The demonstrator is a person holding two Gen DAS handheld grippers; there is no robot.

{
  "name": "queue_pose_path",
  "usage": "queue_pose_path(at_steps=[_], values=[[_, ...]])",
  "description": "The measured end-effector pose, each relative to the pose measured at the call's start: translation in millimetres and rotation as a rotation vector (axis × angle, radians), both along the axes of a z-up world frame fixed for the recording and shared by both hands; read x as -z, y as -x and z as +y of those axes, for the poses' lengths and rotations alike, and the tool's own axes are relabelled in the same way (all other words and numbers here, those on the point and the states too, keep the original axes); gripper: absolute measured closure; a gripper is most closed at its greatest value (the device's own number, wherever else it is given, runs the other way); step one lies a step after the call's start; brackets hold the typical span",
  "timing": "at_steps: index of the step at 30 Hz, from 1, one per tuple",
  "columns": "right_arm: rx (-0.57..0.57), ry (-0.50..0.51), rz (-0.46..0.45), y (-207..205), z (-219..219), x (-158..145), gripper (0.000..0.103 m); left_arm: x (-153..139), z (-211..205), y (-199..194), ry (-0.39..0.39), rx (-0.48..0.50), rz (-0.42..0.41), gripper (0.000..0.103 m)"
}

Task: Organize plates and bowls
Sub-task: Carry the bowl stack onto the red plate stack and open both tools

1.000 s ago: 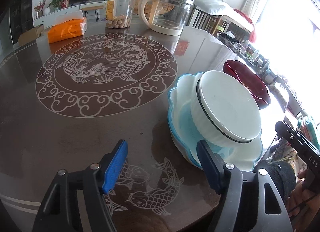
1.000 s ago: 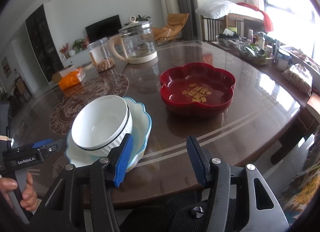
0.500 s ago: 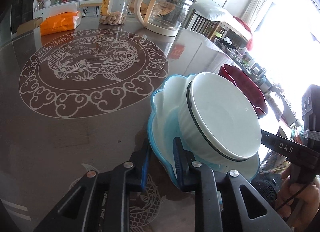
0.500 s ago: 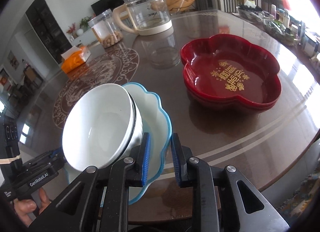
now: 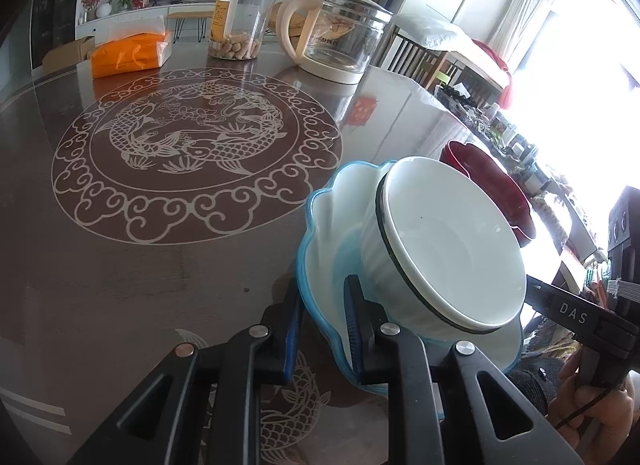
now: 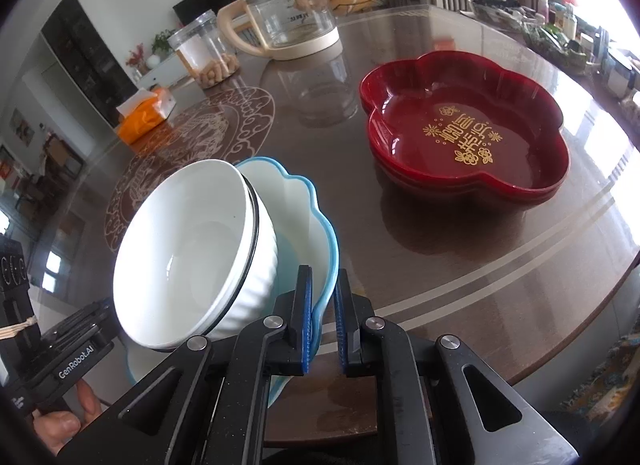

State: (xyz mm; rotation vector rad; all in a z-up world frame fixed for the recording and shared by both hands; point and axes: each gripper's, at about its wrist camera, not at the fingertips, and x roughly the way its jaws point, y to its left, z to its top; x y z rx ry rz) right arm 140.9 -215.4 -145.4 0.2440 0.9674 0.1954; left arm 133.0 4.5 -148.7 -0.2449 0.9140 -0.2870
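Observation:
A scalloped blue-rimmed plate (image 5: 332,225) (image 6: 304,209) sits near the front edge of the table and carries a stack of white bowls (image 5: 448,241) (image 6: 188,249) with a dark rim line. My left gripper (image 5: 322,297) is shut on the plate's left rim, blue pads on either side of it. On the opposite rim my right gripper (image 6: 322,305) is clamped, its jaws still closing tight. The bowls lean inside the plate. I cannot tell whether the plate is off the table. A red flower-shaped dish (image 6: 464,137) (image 5: 492,177) lies to the right.
At the back of the brown round table (image 5: 120,265) stand a glass kettle (image 5: 340,41), a jar of nuts (image 5: 240,21) and an orange tissue pack (image 5: 128,53). A hand (image 6: 60,421) holds the other gripper. The table's rim curves close on the right (image 6: 580,285).
Both grippers moved in from the plate's sides and went from wide open to clamped on its rim. The plate and bowls now sit closer in both views.

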Motion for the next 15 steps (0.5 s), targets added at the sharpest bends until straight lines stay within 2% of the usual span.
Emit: queue_pose_path(at_steps=[5, 9, 15], values=[[0.012, -0.018, -0.030, 1, -5, -11, 0.091, -18, -4, -4, 0.000, 0.004, -0.030, 0.083], [0.035, -0.031, -0.075, -1, -14, -32, 0.091, -35, -16, -17, 0.009, 0.026, -0.051, 0.083], [0.090, -0.007, -0.142, -19, -42, -64, 0.091, -60, -57, -53, 0.011, 0.086, -0.099, 0.083]])
